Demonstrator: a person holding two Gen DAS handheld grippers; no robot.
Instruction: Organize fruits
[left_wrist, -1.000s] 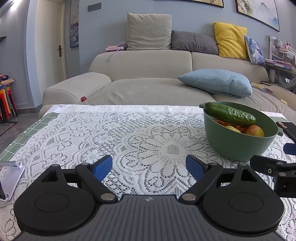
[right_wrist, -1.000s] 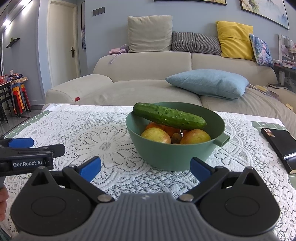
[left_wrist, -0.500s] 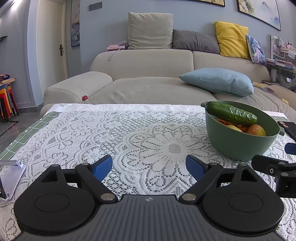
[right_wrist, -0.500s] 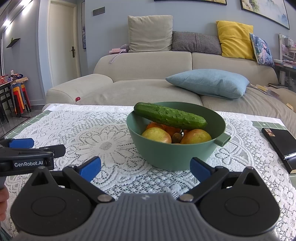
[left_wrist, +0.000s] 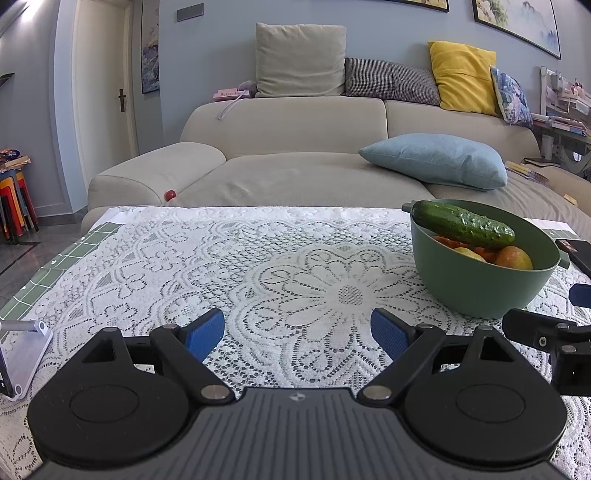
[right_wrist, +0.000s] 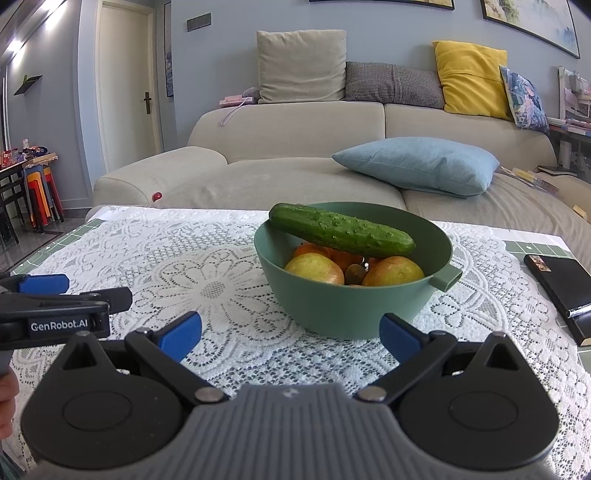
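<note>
A green bowl (right_wrist: 332, 314) stands on the lace tablecloth, right in front of my right gripper (right_wrist: 290, 330). A cucumber (right_wrist: 341, 230) lies across its rim over two yellow-red apples (right_wrist: 314, 267) and orange fruit. My right gripper is open and empty, its blue pads level with the bowl's near wall. My left gripper (left_wrist: 297, 332) is open and empty over the lace flower pattern, left of the bowl (left_wrist: 476, 284). The cucumber (left_wrist: 461, 223) shows there too. Each gripper shows at the edge of the other's view.
A black book-like object (right_wrist: 561, 284) lies on the table right of the bowl. A white plastic stand (left_wrist: 22, 354) sits at the table's left edge. A beige sofa (right_wrist: 295, 147) with cushions stands behind the table. Stacked stools (right_wrist: 40, 192) are at far left.
Both views have shifted only slightly. The bowl sits a touch further right in the left wrist view. Both grippers stay open.
</note>
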